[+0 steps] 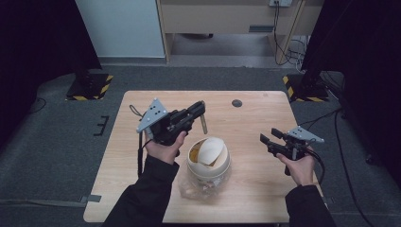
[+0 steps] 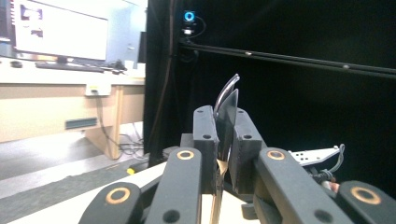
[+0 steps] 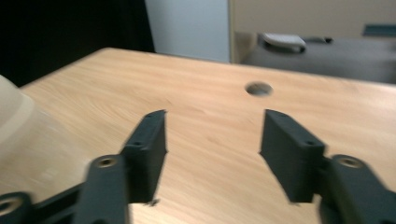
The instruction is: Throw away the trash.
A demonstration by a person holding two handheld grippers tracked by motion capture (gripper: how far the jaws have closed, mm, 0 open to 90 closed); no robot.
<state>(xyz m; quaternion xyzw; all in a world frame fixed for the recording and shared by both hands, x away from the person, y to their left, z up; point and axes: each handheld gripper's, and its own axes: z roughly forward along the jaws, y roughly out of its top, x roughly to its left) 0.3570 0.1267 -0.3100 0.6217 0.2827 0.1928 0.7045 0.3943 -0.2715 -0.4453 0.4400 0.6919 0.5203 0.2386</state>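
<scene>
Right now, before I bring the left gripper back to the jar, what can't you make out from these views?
- Jar contents: high view, the curled cream piece across its mouth hides them.
- Thin utensil clamped in the left gripper: left gripper view, seen edge-on; its lower end is cut off by the bottom edge.
- Jar in the right gripper view: blurred and cut off by the left edge.
- Table hole: too small to identify.

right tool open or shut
Open: in the right gripper view the right tool has its jaws spread wide, with bare table between them.

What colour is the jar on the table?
Cream jar, clearest in the high view.
</scene>
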